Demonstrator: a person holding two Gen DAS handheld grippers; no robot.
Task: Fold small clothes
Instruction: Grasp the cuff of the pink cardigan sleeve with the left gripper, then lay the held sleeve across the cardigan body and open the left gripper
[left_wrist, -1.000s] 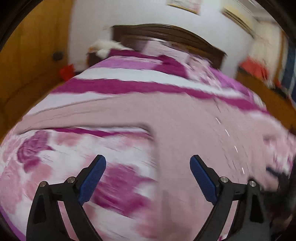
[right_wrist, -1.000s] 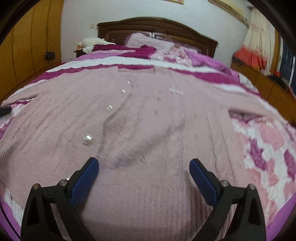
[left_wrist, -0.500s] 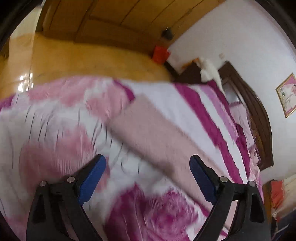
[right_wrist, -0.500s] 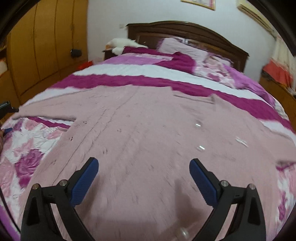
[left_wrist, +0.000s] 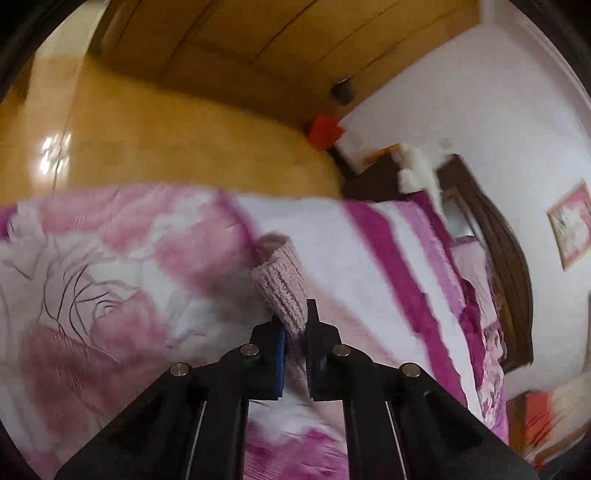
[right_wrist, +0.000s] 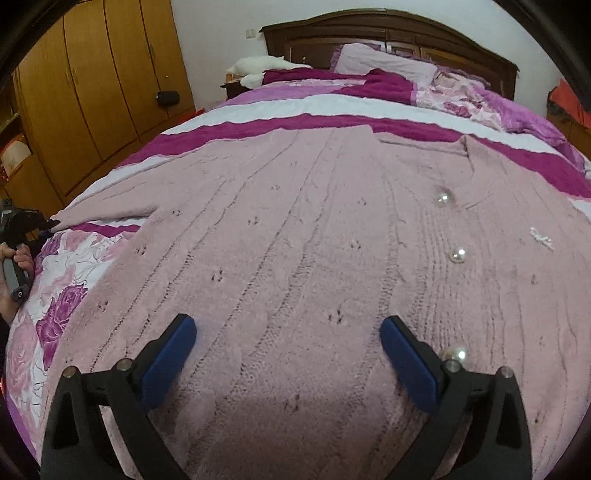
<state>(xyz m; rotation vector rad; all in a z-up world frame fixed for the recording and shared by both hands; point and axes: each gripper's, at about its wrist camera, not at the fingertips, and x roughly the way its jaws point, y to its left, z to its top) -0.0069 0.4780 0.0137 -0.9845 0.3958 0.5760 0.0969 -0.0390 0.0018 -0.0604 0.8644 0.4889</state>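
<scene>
A pink knitted cardigan (right_wrist: 295, 240) lies spread flat, front up, across a bed (right_wrist: 332, 107) covered in a pink, white and magenta floral quilt. Pearl buttons (right_wrist: 458, 254) run down its front on the right side of the right wrist view. Its sleeve reaches out to the left, toward the bed's edge.

The left gripper (left_wrist: 295, 325) has its jaws pressed together on the ribbed cuff (left_wrist: 282, 284) of that sleeve, with the cuff sticking up beyond the fingertips. In the right wrist view the same gripper shows at the far left edge, held in a hand (right_wrist: 18, 258), at the sleeve's tip. Holding the sleeve by its end probably serves to carry it inward over the body as a first fold.

The right gripper (right_wrist: 288, 354) hangs low over the cardigan's lower body with its jaws spread wide, holding nothing. It seems placed there either to pin the body while the sleeve moves or to wait its turn; whether it touches the knit cannot be told.

A wooden wardrobe (right_wrist: 92, 92) stands beyond the bed's left side.
</scene>
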